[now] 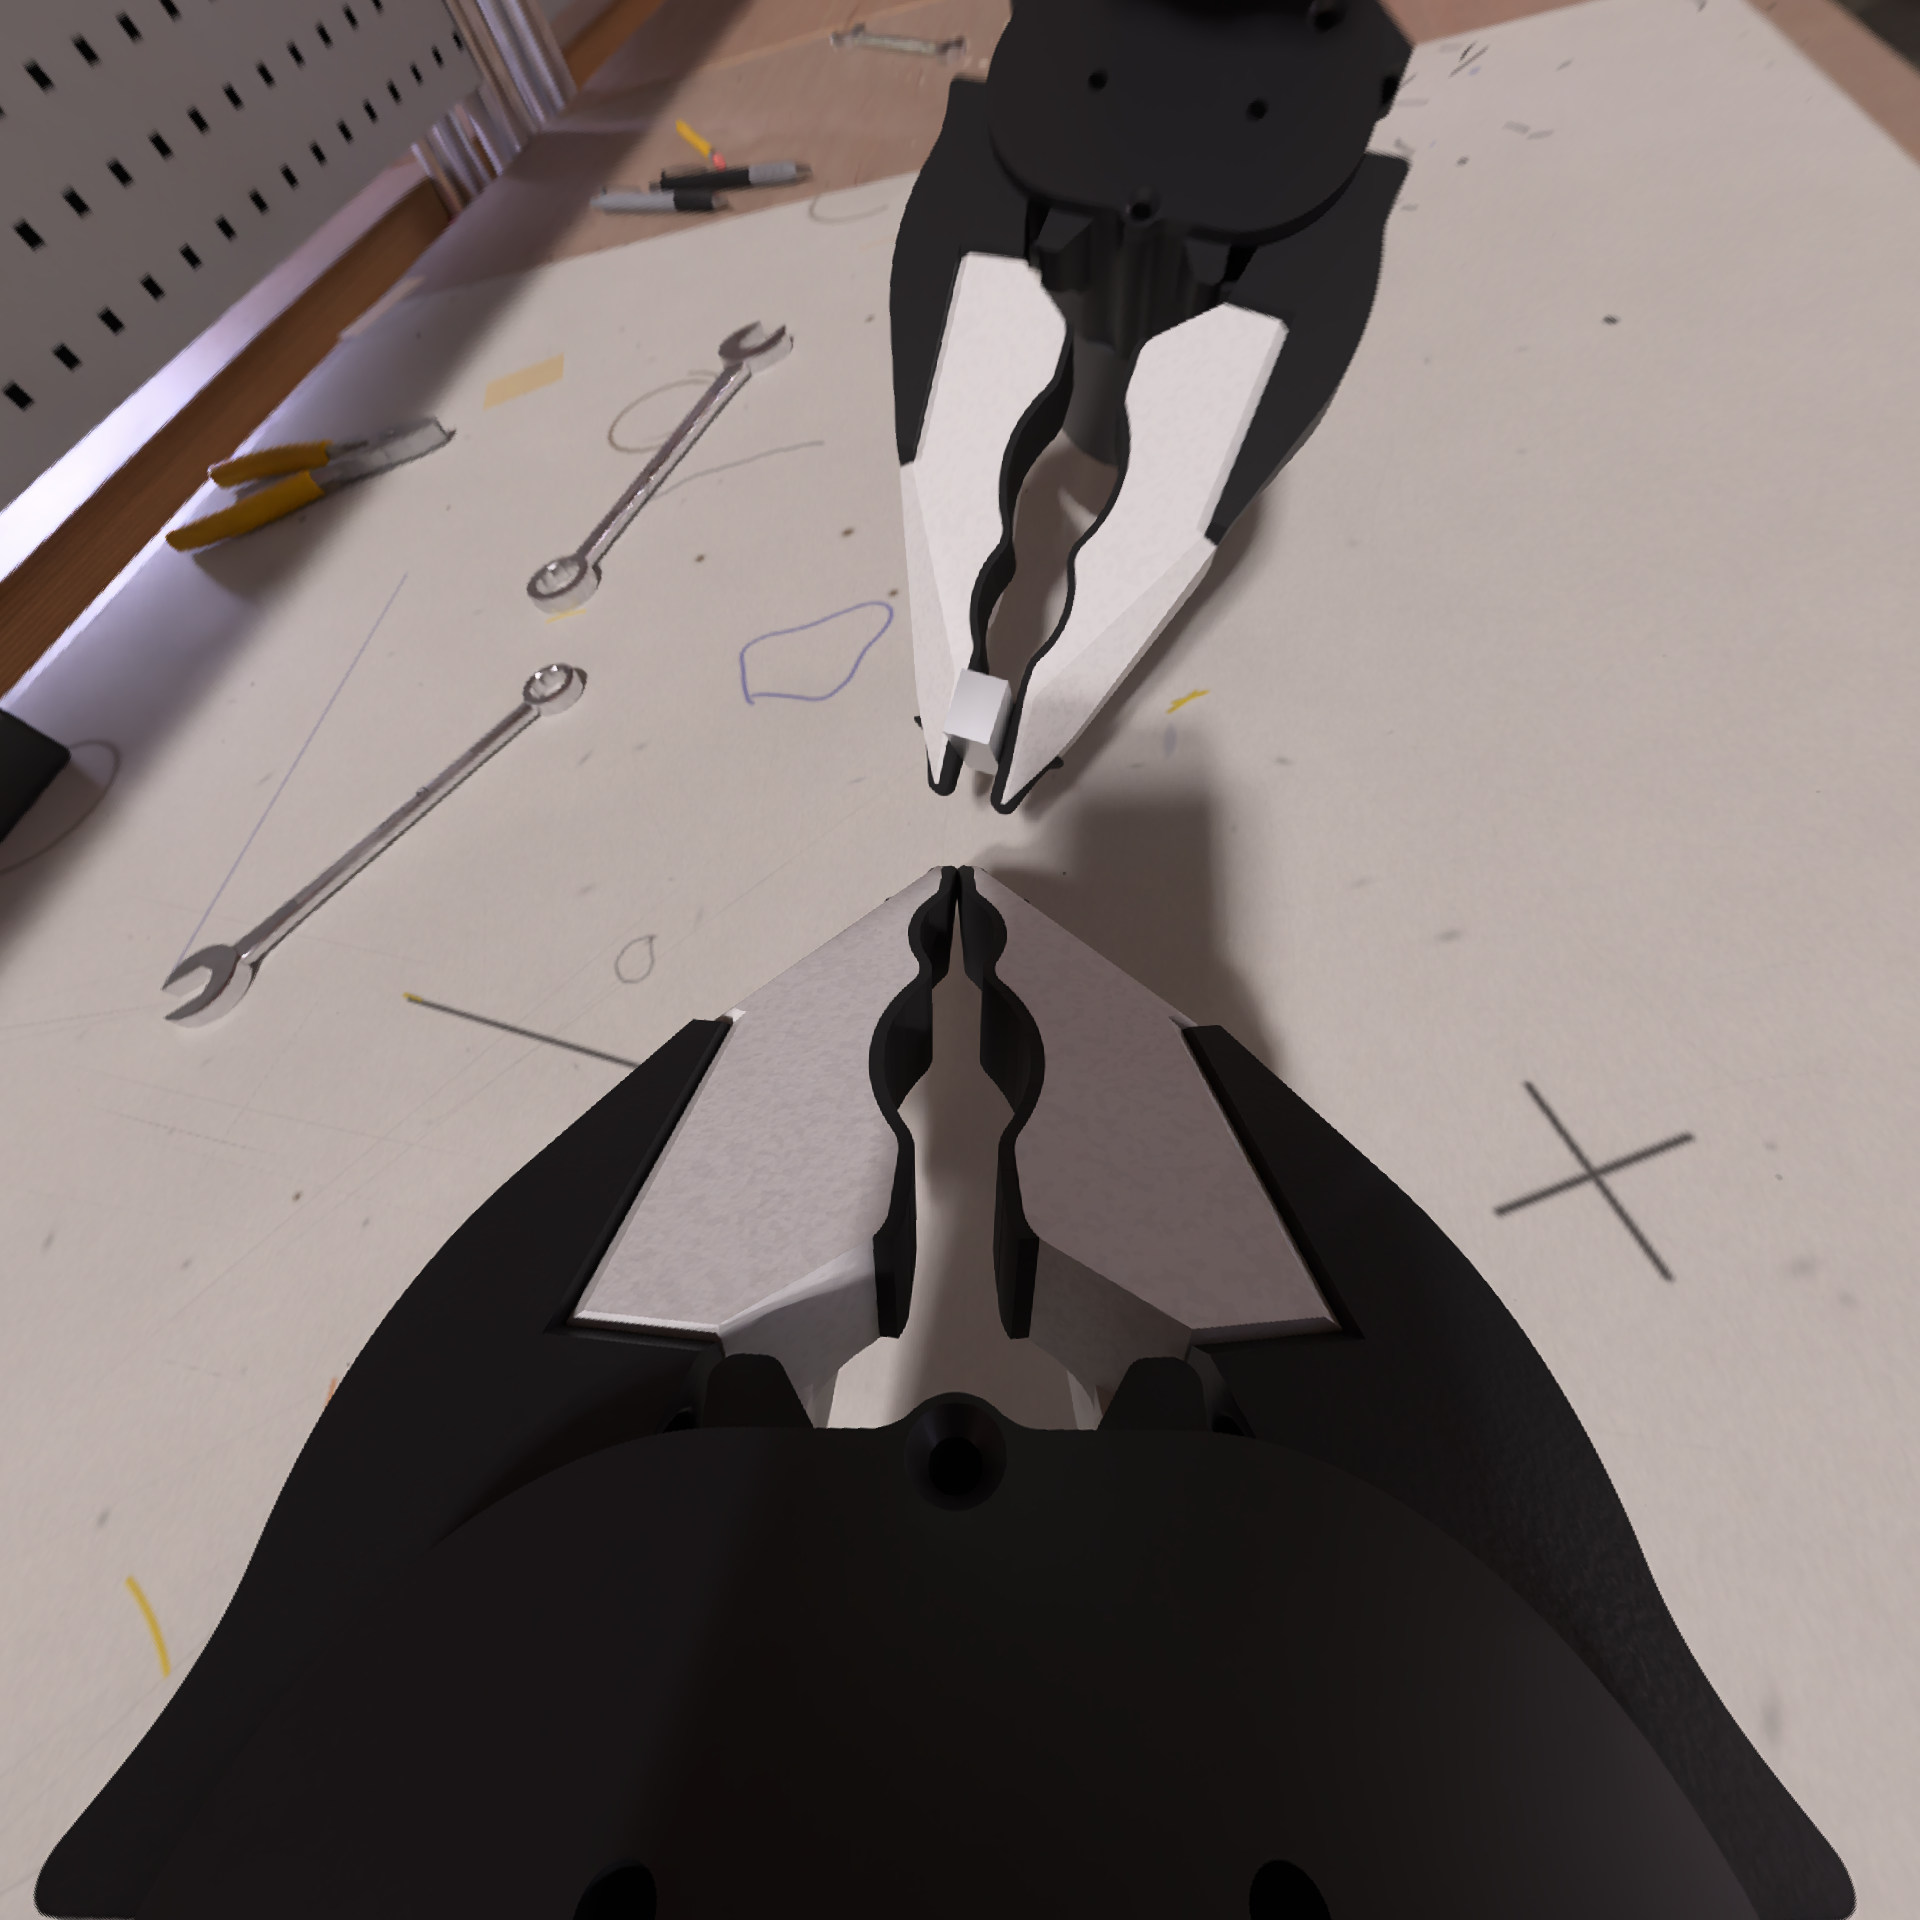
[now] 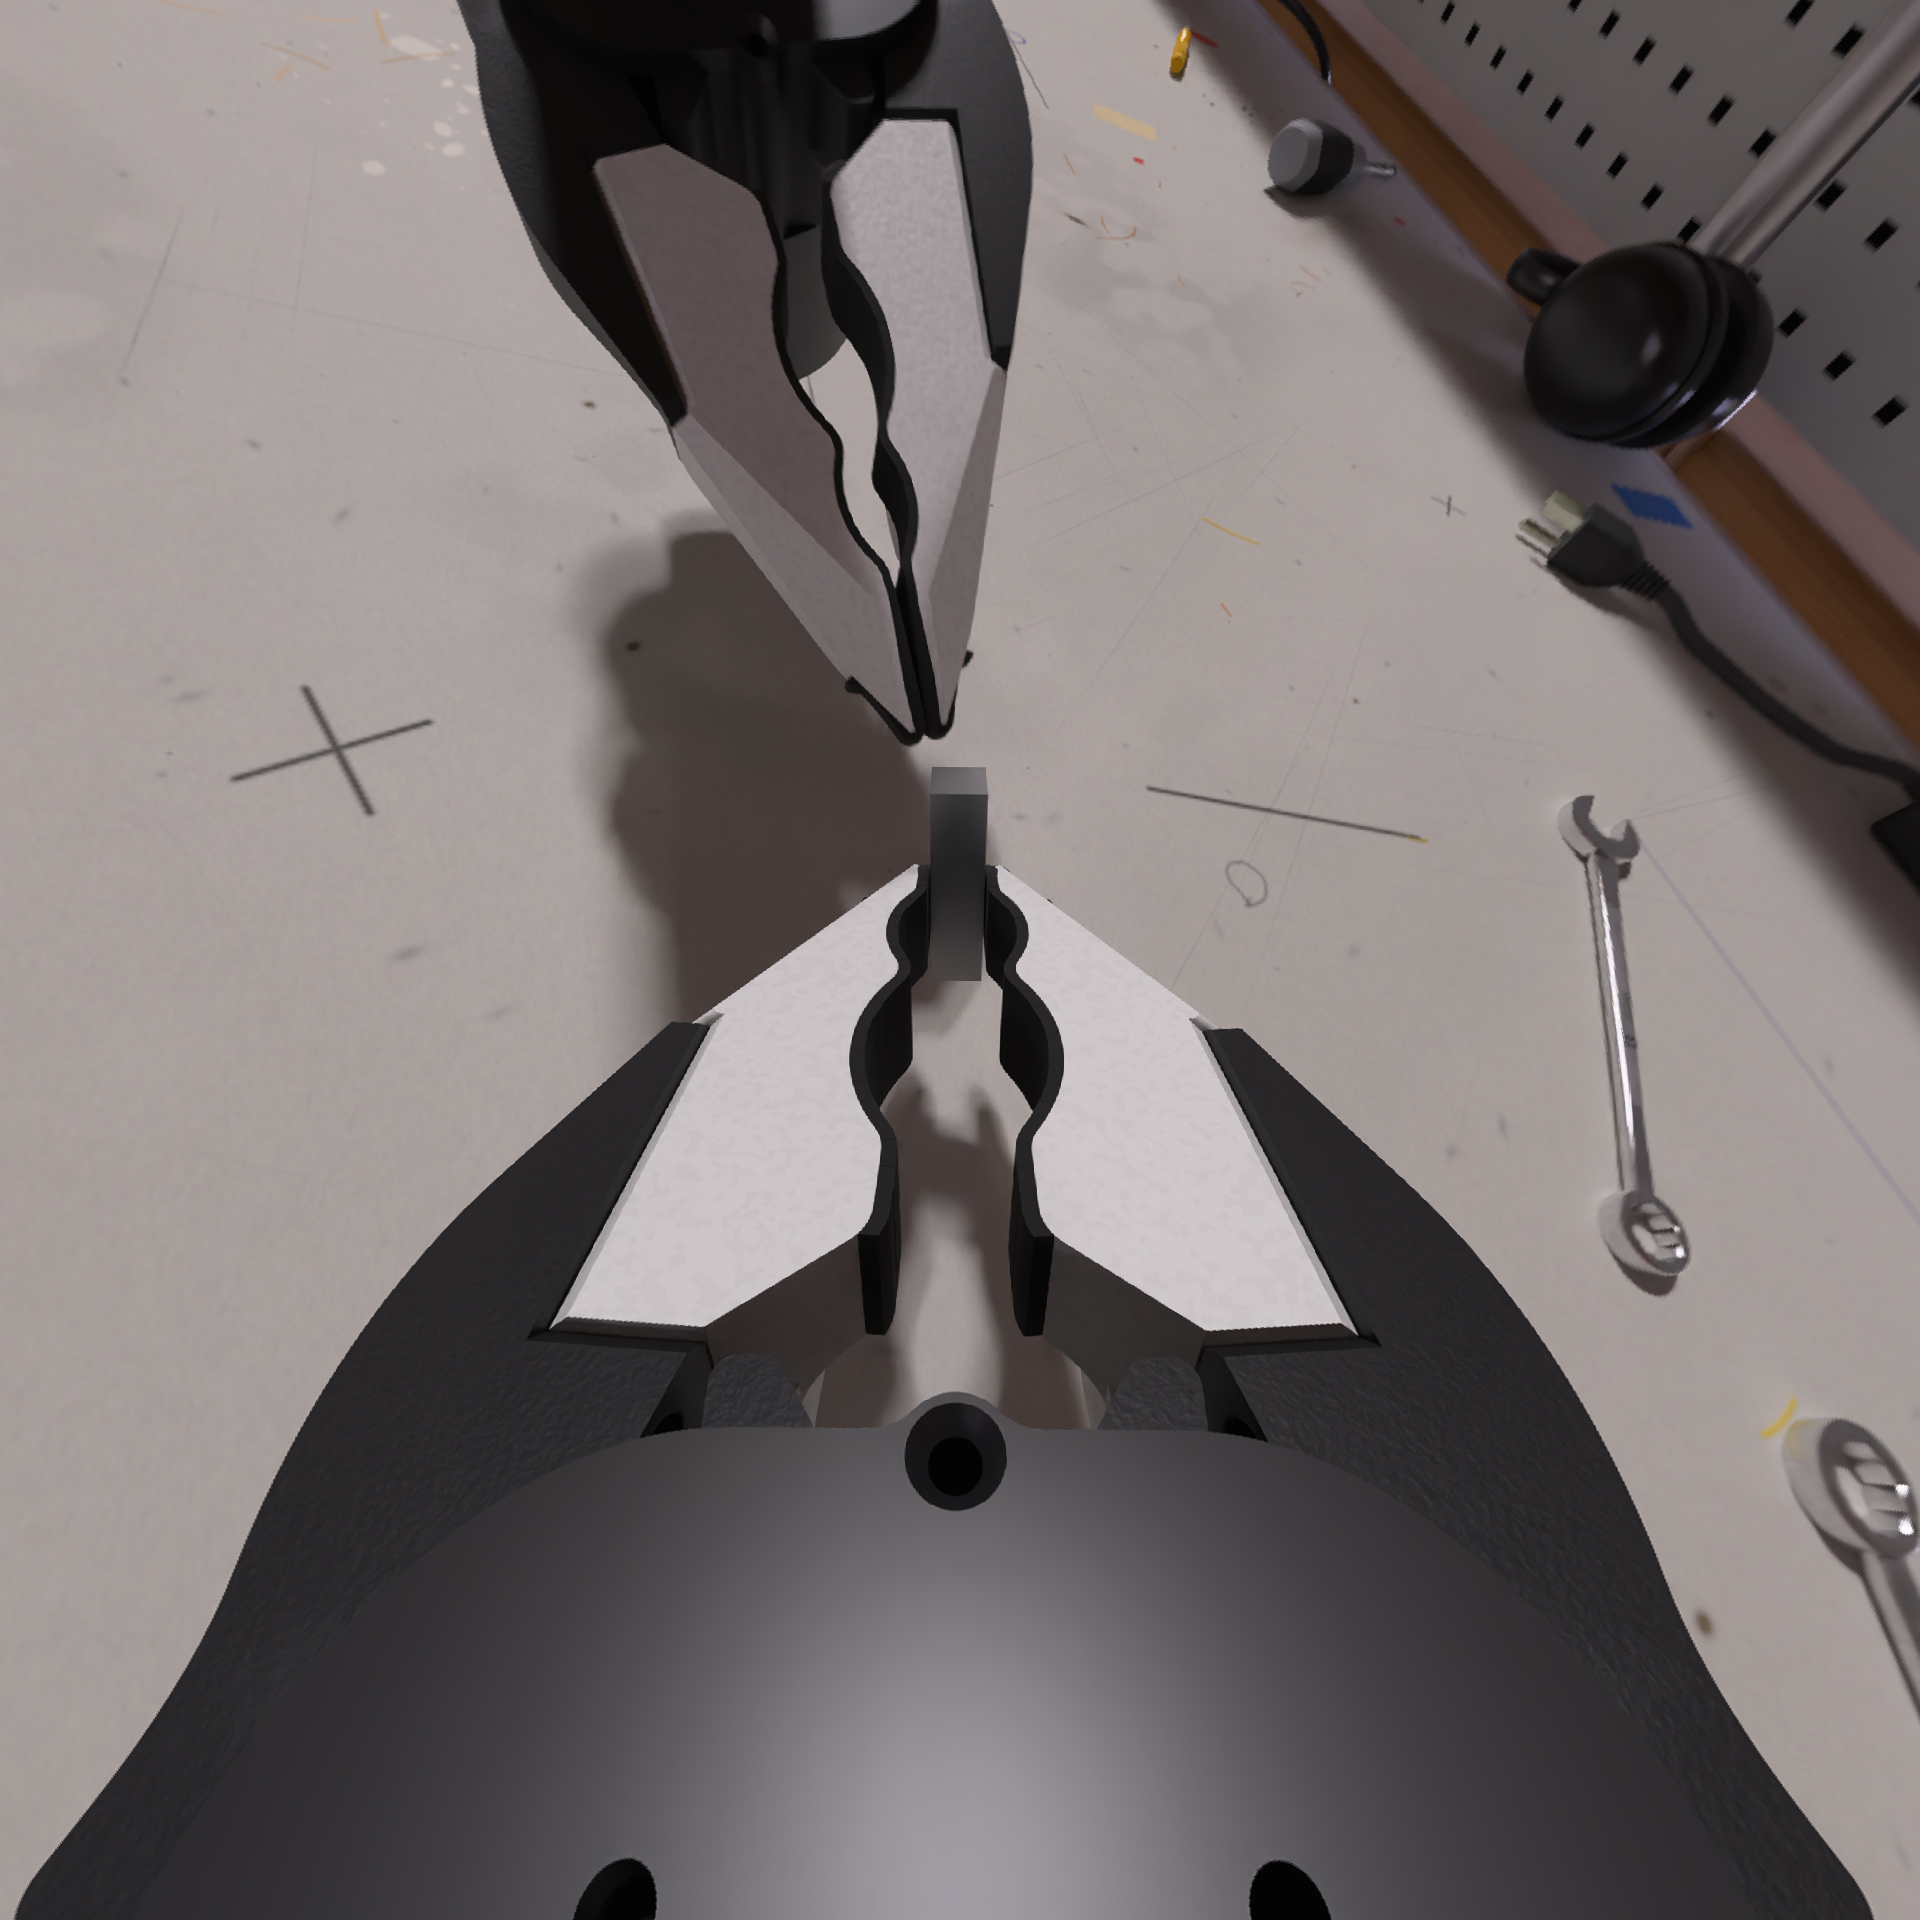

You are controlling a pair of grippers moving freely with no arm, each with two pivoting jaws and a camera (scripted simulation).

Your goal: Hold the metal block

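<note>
Right tongs [image 2: 953, 868] clamp metal block [image 2: 957, 873] (above table [image 2: 312, 520]); left tongs [image 1: 954, 871] closed, empty.

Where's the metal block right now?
The metal block sits clamped between the right claw's fingertips, centre of the right wrist view, sticking out toward the shut left claw just opposite.

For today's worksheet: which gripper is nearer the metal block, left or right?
Right. The right gripper grips the metal block between its fingers; the left gripper faces it, fingers closed, just short of the block.
</note>
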